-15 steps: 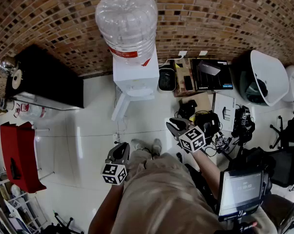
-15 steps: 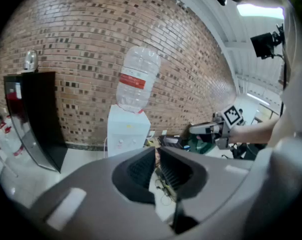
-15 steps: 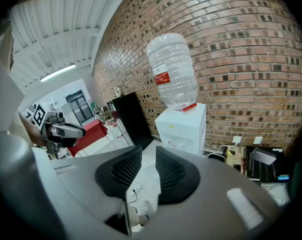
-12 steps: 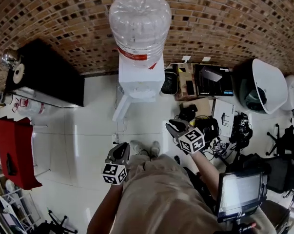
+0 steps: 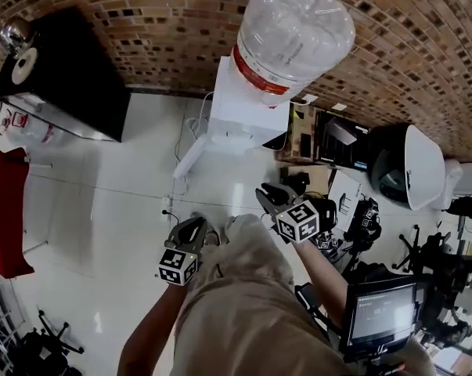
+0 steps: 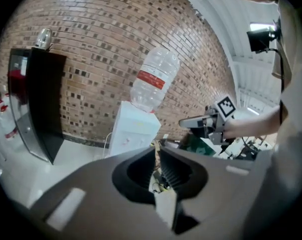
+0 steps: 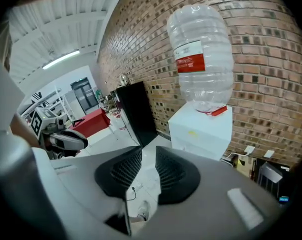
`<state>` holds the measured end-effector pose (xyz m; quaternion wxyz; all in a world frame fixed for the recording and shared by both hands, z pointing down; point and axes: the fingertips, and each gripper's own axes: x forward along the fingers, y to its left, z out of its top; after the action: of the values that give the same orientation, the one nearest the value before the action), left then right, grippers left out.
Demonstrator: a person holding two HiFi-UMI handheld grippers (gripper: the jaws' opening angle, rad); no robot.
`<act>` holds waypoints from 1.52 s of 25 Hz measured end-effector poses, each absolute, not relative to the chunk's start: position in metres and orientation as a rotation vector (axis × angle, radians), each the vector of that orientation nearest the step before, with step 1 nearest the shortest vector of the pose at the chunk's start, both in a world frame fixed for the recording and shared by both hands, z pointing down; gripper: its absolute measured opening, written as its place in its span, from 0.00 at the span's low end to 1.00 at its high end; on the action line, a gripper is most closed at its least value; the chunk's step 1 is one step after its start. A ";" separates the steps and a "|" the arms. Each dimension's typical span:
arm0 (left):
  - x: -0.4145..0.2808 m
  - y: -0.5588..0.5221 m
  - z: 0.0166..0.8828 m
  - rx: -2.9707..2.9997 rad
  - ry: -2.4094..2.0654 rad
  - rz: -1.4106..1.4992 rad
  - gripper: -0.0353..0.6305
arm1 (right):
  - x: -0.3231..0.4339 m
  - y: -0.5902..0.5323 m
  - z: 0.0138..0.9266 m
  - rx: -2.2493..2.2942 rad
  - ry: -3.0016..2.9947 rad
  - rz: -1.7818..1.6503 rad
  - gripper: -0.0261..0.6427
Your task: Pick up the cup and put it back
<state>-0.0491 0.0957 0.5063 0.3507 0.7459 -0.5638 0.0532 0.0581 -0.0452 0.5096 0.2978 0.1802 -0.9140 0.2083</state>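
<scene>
Head view, left to right.

- Black cabinet (image 5: pixel 71 77) stands far left against the brick wall (image 5: pixel 142 22).
- White water dispenser (image 5: pixel 243 112) is at centre, with a large clear bottle (image 5: pixel 294 30) on top.
- Left gripper (image 5: pixel 190 229) is held low over the white floor (image 5: pixel 118 202), pointing toward the dispenser. Its own view shows the pads drawn together with nothing between them.
- Right gripper (image 5: pixel 268 200) is just to its right and is also clenched on nothing.
- Past it are boxes (image 5: pixel 341 135) by the wall, then a monitor (image 5: pixel 379 313) at lower right.

Cup: I find it in no view. It is not on the dispenser's top and not on the floor nearby. The tap recess is too small for me to resolve. I judge that the pickup has not begun.

Handling is my estimate only, since the material is unknown. A cup kept at a dispenser would likely be light and thin-walled, so easy to crush or tip. I would open the jaws wide first and take the side wall about mid-height, below the rim. I would squeeze gently, and keep the cup upright in case it holds water.
</scene>
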 end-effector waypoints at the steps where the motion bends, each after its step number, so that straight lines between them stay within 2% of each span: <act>1: -0.051 0.095 0.510 1.928 -1.459 0.125 0.10 | 0.053 -0.046 0.515 0.478 -2.420 0.549 0.17; 10: -0.074 0.092 0.554 1.722 -1.592 0.040 0.10 | 0.020 -0.067 0.574 0.400 -2.341 0.534 0.17; 22: -0.030 0.071 0.588 1.474 -1.788 -0.031 0.10 | 0.037 -0.090 0.635 0.087 -2.285 0.426 0.17; 28: 0.002 0.073 0.608 1.501 -1.666 -0.059 0.10 | 0.062 -0.080 0.667 0.110 -2.180 0.444 0.19; 38: -0.048 0.094 0.705 1.515 -1.759 0.053 0.10 | 0.045 -0.081 0.765 0.155 -2.128 0.514 0.23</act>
<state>-0.0475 0.0942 0.7048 0.3983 0.5985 -0.6948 0.0208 0.0451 -0.0812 0.7646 0.4559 0.0630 -0.8630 0.2085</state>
